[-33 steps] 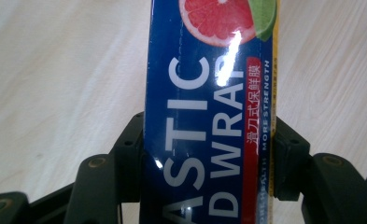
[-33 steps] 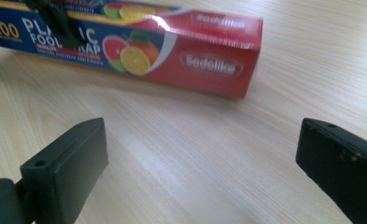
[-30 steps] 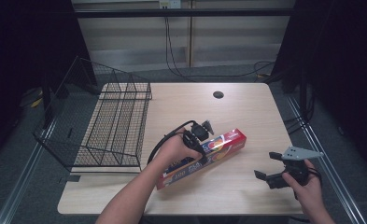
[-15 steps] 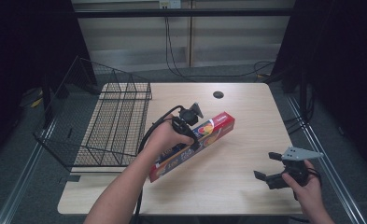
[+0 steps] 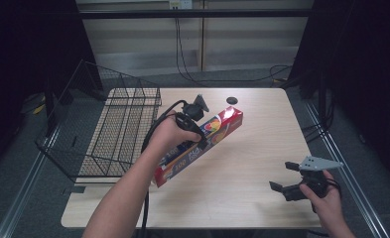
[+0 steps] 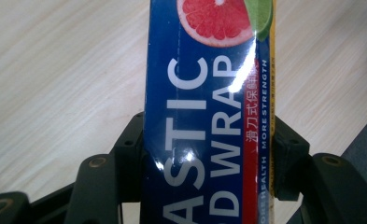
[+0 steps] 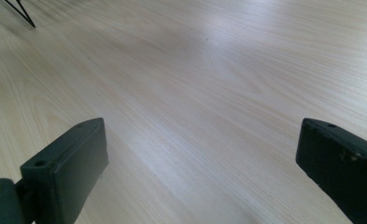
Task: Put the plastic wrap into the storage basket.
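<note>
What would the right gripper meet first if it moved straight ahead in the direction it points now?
Probably nothing soon. The right gripper is open and points left across the bare table. In its own view, only wood lies ahead, with the wire basket at the far edge. The depth is unclear, so the basket is only a guess.

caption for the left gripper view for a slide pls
Left gripper clamped across a blue plastic wrap box above the wooden table.

Wire basket [image 5: 114, 126] sits on the worktop's [image 5: 262, 134] left side, overhanging its left edge. Plastic wrap box [image 5: 202, 144] lies diagonally at centre, just right of the basket, between the left tool's [image 5: 192, 130] jaws. Right tool [image 5: 289, 181] sits near the front right corner, well apart from the box.
</note>
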Action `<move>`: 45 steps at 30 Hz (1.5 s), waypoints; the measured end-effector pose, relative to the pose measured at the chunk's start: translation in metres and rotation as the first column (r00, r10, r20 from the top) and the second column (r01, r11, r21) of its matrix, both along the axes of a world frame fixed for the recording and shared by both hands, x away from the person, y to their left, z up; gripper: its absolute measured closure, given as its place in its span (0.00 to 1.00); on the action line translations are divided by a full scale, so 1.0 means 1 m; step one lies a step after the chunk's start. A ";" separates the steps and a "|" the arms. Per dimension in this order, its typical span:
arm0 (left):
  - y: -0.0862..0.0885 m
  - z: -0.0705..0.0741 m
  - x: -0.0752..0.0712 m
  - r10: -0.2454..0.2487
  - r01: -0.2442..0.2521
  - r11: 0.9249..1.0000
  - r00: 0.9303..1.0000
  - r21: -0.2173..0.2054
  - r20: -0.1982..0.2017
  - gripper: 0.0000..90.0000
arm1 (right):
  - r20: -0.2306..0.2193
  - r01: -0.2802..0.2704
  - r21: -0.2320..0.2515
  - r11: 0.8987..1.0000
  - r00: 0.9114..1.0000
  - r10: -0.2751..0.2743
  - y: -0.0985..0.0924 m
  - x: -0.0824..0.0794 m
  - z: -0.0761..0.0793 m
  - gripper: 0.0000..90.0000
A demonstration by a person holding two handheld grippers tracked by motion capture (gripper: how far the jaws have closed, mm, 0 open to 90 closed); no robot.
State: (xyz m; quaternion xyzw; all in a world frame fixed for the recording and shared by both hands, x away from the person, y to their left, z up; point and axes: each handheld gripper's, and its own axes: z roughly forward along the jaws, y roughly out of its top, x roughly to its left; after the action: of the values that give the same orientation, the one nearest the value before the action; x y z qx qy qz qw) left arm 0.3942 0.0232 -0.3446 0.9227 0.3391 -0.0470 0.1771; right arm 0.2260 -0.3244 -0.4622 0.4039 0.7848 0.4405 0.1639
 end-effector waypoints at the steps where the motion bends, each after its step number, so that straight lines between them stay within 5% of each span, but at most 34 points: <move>1: 0.001 0.002 0.001 0.001 -0.001 1.000 1.000 0.002 0.005 0.48 | 0.001 -0.001 0.000 1.000 1.000 0.001 0.000 0.000 0.000 0.02; 17: 0.024 0.036 0.014 0.101 -0.100 0.995 0.995 -0.013 0.023 0.48 | 0.002 -0.004 0.004 1.000 1.000 0.004 0.001 0.000 0.000 0.02; 45: 0.073 0.082 0.025 0.243 -0.243 0.970 0.969 0.012 0.044 0.48 | 0.008 -0.001 0.005 1.000 1.000 0.001 0.001 -0.001 0.001 0.02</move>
State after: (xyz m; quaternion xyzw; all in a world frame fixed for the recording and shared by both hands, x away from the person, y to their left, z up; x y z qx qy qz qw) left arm 0.4189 0.0964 -0.2625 0.8765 0.4461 -0.0025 0.1808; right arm 0.2252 -0.3235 -0.4608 0.4019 0.7834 0.4442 0.1660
